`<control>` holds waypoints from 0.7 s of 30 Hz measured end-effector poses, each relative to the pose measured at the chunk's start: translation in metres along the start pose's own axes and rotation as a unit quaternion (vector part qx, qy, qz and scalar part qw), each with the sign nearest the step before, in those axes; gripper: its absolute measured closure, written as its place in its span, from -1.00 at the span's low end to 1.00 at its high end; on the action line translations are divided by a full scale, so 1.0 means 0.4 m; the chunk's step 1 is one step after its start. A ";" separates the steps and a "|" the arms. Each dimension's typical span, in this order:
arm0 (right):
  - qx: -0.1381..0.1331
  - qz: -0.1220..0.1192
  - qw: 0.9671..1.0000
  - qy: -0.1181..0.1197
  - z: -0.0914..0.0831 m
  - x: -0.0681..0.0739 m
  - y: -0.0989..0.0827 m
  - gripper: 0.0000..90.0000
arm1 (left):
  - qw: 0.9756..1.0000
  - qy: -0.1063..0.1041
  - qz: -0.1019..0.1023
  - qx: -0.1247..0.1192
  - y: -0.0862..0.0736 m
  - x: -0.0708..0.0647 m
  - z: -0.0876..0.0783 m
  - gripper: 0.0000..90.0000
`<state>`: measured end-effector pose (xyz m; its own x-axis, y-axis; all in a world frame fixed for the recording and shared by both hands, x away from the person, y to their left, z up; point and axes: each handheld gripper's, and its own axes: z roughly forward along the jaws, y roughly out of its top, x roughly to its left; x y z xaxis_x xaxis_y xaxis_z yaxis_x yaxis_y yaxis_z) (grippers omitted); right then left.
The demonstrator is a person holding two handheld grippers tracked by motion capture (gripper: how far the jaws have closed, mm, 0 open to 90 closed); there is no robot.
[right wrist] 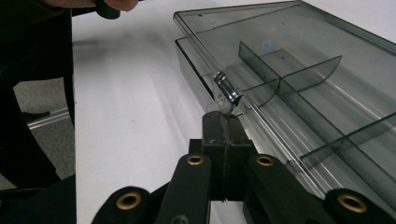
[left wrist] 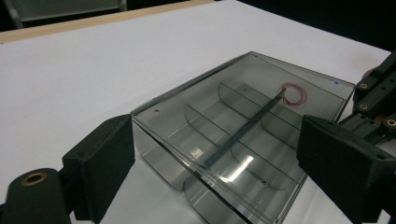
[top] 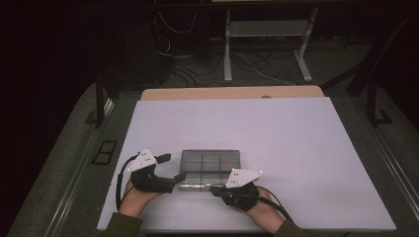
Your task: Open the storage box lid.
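Your two hands come in over the near edge of the counter (top: pixel 296 148), left of its middle, and each one holds a gripper. Your right gripper (top: pixel 216 190) is close to the near edge and points to the left along the front of the box (top: pixel 210 168). In the right gripper view its two black jaws are pressed flat together, with no gap between them. The tips stand just at the small clear latch (right wrist: pixel 227 93) on the front edge of the box. I cannot tell if a thin part of the latch is pinched between the tips or if they only touch it.

Your left gripper (top: pixel 173 168) is on the left of the box, a little farther from the near edge. Its jaws are spread wide, and in the left gripper view one pad (left wrist: pixel 105 163) is beside the left corner of the box while the other pad stands off to the right. The box lies between them, but the pads do not press on it, so this gripper has hold of nothing.

The box itself is a flat organizer of smoky clear plastic. It rests on the white counter near the near edge, left of centre, between your two grippers. Its lid appears slightly raised above the base at the front. Inside, thin dividers make several compartments. A small loop of red wire (left wrist: pixel 294 94) lies in one compartment at the far end of the box in the left gripper view.

Beyond the box the white counter continues to its far edge, where a strip of wood (top: pixel 232 93) shows.
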<state>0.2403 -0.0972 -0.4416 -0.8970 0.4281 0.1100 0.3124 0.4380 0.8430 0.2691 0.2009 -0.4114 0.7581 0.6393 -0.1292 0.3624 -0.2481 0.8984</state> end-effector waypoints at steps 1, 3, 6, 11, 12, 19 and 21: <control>0.000 0.001 1.000 0.000 -0.001 0.000 0.001 0.99 | 1.000 0.000 -0.001 -0.001 -0.001 0.001 -0.003 -0.76; -0.004 0.000 1.000 0.000 -0.003 -0.001 0.003 0.99 | 1.000 0.001 -0.001 0.000 -0.006 0.001 -0.013 -0.74; -0.007 0.002 1.000 0.003 -0.008 -0.002 0.008 0.99 | 1.000 0.005 -0.006 -0.004 -0.017 0.003 -0.033 -0.71; -0.011 0.000 1.000 0.003 -0.014 -0.003 0.015 0.99 | 1.000 0.005 -0.005 -0.005 -0.034 0.010 -0.067 -0.61; -0.011 0.001 1.000 0.003 -0.015 -0.003 0.017 0.99 | 1.000 0.005 -0.006 -0.001 -0.039 0.011 -0.071 -0.56; -0.015 -0.001 1.000 0.005 -0.021 -0.005 0.023 0.99 | 0.999 -0.018 0.006 0.041 -0.066 0.006 -0.067 0.14; -0.016 -0.001 1.000 0.005 -0.022 -0.004 0.024 0.99 | 0.998 -0.031 0.009 0.050 -0.066 0.001 -0.057 0.36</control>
<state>0.2421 -0.1007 -0.4291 -0.9006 0.4194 0.1145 0.3016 0.4131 0.8593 0.2474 0.2242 -0.4254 0.7958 0.5889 -0.1414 0.3977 -0.3320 0.8553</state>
